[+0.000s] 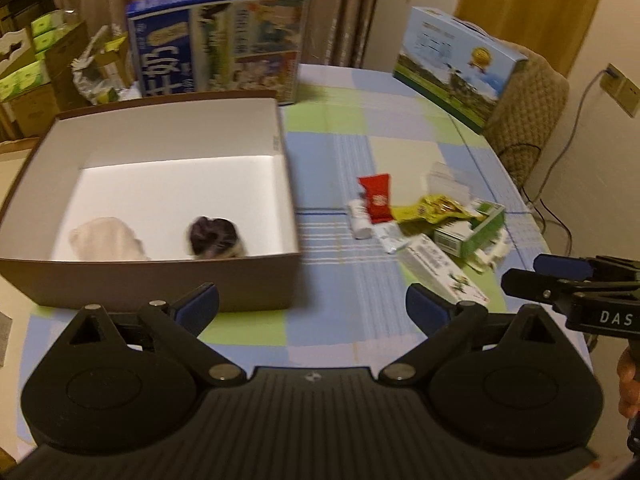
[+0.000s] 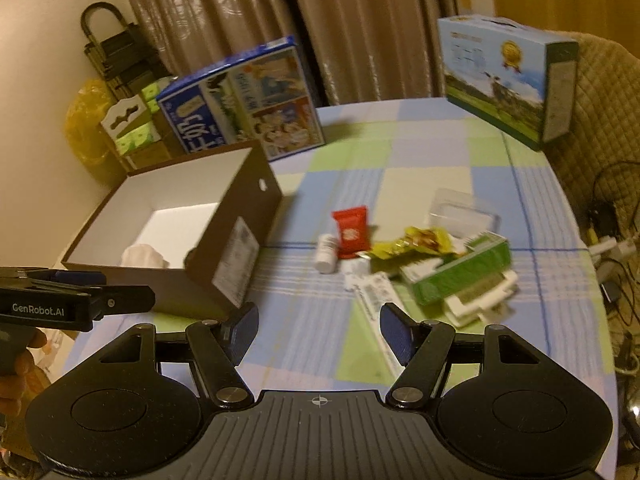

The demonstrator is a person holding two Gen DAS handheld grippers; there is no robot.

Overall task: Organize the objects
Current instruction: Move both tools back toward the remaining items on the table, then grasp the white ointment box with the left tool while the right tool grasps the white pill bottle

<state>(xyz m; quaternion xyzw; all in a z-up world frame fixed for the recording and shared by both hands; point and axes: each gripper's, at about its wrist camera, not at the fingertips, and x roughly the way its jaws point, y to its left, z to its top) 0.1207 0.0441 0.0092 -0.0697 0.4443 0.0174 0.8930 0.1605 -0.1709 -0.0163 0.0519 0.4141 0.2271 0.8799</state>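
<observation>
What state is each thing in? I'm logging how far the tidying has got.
Left gripper: open, empty.
Right gripper: open, empty.
Brown box: lidless, holding two soft items.
Red packet: on the table, outside the box.
White bottle: lying down.
Green carton: on the table.

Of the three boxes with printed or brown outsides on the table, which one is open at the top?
The brown box with the white inside; two soft items lie in it. The blue milk carton box and the light-blue box stand closed.

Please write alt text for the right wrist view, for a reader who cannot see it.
The open right gripper hovers over a checked tablecloth, facing a loose pile of small packets. A brown box stands open at left.
</observation>
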